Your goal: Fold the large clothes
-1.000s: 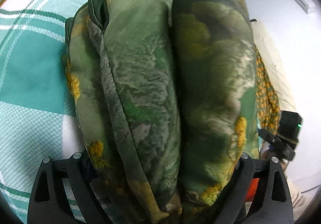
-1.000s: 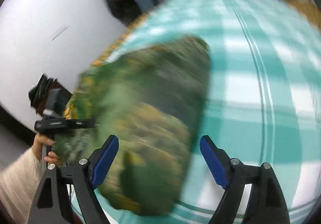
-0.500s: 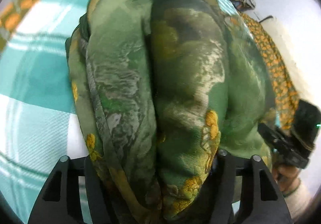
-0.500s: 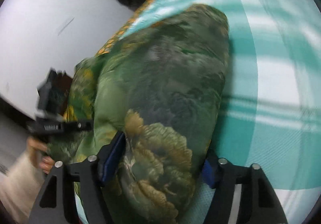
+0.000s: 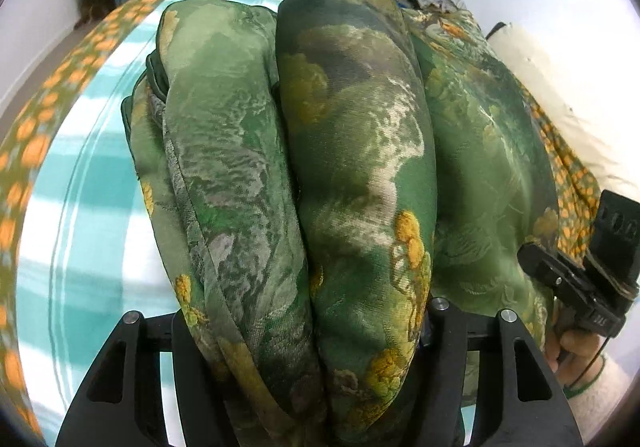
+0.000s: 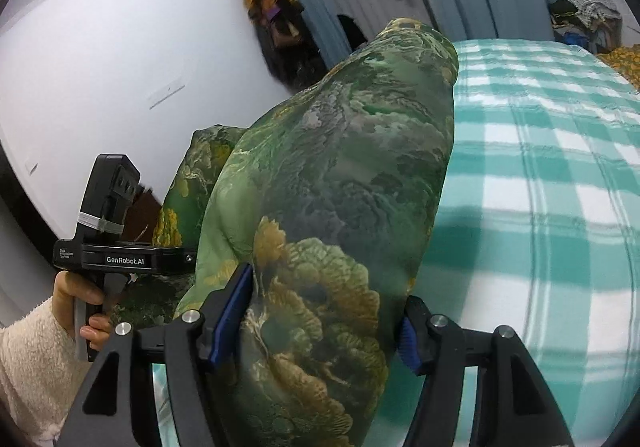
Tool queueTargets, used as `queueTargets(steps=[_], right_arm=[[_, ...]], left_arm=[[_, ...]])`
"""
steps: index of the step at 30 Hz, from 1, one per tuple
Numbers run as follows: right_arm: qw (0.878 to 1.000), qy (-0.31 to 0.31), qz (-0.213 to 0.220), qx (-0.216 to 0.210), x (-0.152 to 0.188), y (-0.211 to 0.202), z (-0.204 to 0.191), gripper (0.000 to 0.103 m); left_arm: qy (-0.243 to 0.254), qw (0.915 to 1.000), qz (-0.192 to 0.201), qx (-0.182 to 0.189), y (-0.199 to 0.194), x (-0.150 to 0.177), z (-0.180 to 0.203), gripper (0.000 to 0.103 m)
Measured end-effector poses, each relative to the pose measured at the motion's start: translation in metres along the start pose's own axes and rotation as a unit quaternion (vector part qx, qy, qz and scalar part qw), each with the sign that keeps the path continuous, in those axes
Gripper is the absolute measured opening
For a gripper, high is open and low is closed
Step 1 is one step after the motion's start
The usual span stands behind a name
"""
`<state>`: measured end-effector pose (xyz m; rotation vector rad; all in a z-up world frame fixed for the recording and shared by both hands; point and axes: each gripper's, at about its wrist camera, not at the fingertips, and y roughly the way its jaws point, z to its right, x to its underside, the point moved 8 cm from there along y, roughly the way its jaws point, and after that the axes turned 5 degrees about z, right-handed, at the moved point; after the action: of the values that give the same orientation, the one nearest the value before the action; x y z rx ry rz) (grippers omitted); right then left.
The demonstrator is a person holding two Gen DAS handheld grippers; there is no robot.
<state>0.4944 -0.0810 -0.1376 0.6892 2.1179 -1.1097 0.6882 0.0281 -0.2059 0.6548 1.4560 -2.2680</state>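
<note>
A bunched green garment [image 5: 352,175] is clamped between the fingers of the left gripper [image 5: 304,331] and is held above a teal checked blanket [image 5: 80,215]. Another thick fold of the garment [image 6: 340,207] is pinched by the right gripper [image 6: 324,323], its blue pads [image 6: 234,311] pressed into the cloth.

The green garment [image 5: 352,175] bulges over the left gripper [image 5: 304,331], hiding its fingertips, and runs past the bottom edge. In the right wrist view it also covers most of the right gripper's [image 6: 324,323] blue pads [image 6: 232,311]. The clothes pile [image 6: 580,19] beyond the checked bedspread [image 6: 540,187] is too small to tell apart.
</note>
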Motion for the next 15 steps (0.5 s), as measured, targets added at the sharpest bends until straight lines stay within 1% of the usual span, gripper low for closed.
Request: queueTargets(steps=[1, 4, 5, 7, 8, 9, 10, 11, 13, 14, 15], right_arm=[[1.0, 0.006, 0.003, 0.0, -0.006, 0.002, 0.009, 0.064], [1.0, 0.026, 0.003, 0.003, -0.021, 0.021, 0.036, 0.064], [0.999, 0.033, -0.001, 0.003, -0.021, 0.025, 0.046, 0.064], [0.998, 0.056, -0.025, 0.003, -0.016, 0.047, 0.074, 0.064], [0.996, 0.072, -0.043, 0.003, -0.008, 0.059, 0.089, 0.064], [0.995, 0.084, -0.058, 0.005, -0.003, 0.071, 0.106, 0.064], [0.992, 0.097, -0.076, 0.01, 0.008, 0.083, 0.12, 0.064], [0.99, 0.109, -0.084, 0.016, 0.019, 0.089, 0.13, 0.065], [0.986, 0.148, -0.073, -0.002, 0.027, 0.088, 0.141, 0.071], [0.983, 0.169, -0.065, -0.011, 0.028, 0.085, 0.145, 0.078], [0.982, 0.181, -0.058, -0.008, 0.029, 0.081, 0.148, 0.083]], left_arm=[[0.001, 1.0, -0.001, 0.0, 0.014, -0.012, 0.002, 0.063], [0.004, 0.9999, -0.012, 0.0, 0.045, -0.025, -0.002, 0.063], [0.004, 0.9998, -0.02, -0.002, 0.061, -0.027, -0.006, 0.063], [0.0, 0.9991, -0.043, -0.004, 0.088, -0.023, -0.017, 0.064], [-0.009, 0.998, -0.063, -0.006, 0.108, -0.016, -0.026, 0.068], [-0.018, 0.9971, -0.074, -0.012, 0.121, -0.011, -0.032, 0.072], [-0.029, 0.9967, -0.074, -0.014, 0.13, -0.006, -0.04, 0.084], [-0.05, 0.997, -0.059, 0.001, 0.133, -0.004, -0.049, 0.091], [-0.081, 0.9954, -0.043, 0.026, 0.128, -0.003, -0.056, 0.1], [-0.09, 0.9946, -0.033, 0.039, 0.122, -0.003, -0.061, 0.101], [-0.088, 0.9947, -0.028, 0.047, 0.116, -0.004, -0.062, 0.101]])
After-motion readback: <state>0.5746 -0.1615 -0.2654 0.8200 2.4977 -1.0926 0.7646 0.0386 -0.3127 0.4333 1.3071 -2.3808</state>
